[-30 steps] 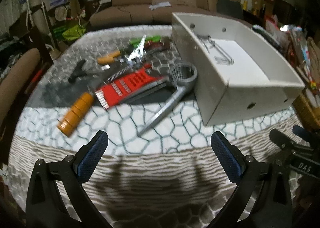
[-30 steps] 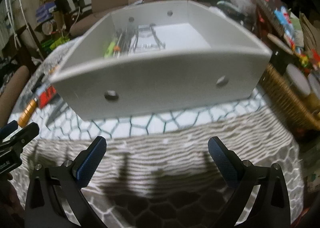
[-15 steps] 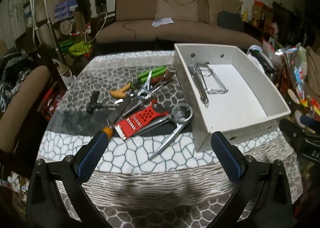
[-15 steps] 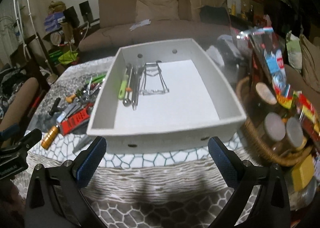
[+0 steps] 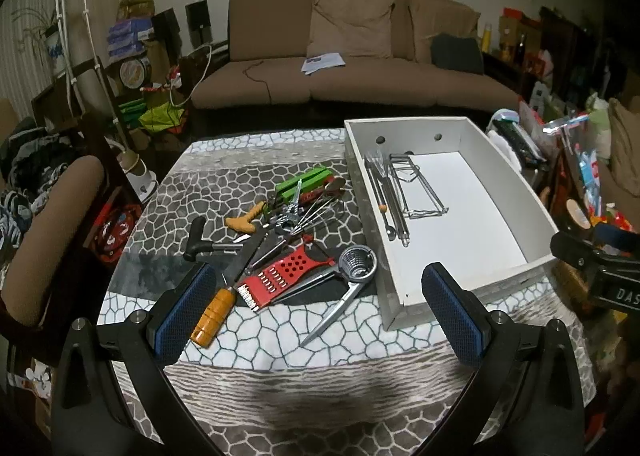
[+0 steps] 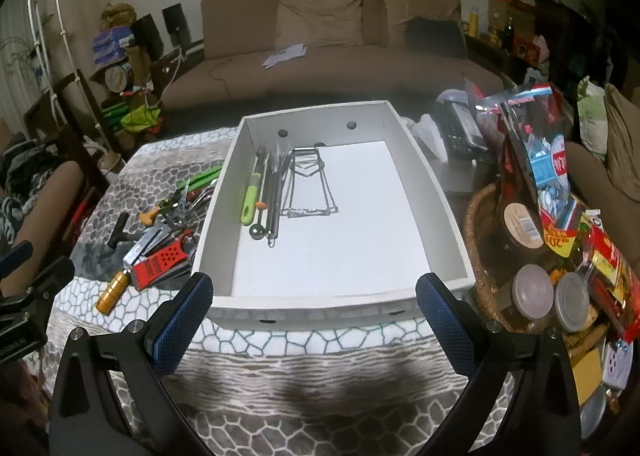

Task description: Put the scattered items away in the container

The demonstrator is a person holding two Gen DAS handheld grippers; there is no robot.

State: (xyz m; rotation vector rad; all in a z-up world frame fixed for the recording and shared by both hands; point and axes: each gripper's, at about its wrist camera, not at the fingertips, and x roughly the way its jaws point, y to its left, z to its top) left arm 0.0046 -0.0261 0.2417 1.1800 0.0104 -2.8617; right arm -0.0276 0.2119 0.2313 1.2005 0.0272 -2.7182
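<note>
I have both grippers raised above the table's near edge, left gripper [image 5: 320, 312] and right gripper [image 6: 314, 310] each spread wide with nothing between the pads. The box [image 6: 432, 191] sits toward the table's [image 5: 280, 340] right edge, a few utensils [image 6: 266, 191] along its left wall. The scattered tools [image 5: 280, 252] lie just left of it.

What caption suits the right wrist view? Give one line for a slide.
Open right hand-held gripper before a white tray holding few utensils; tools piled left.
</note>
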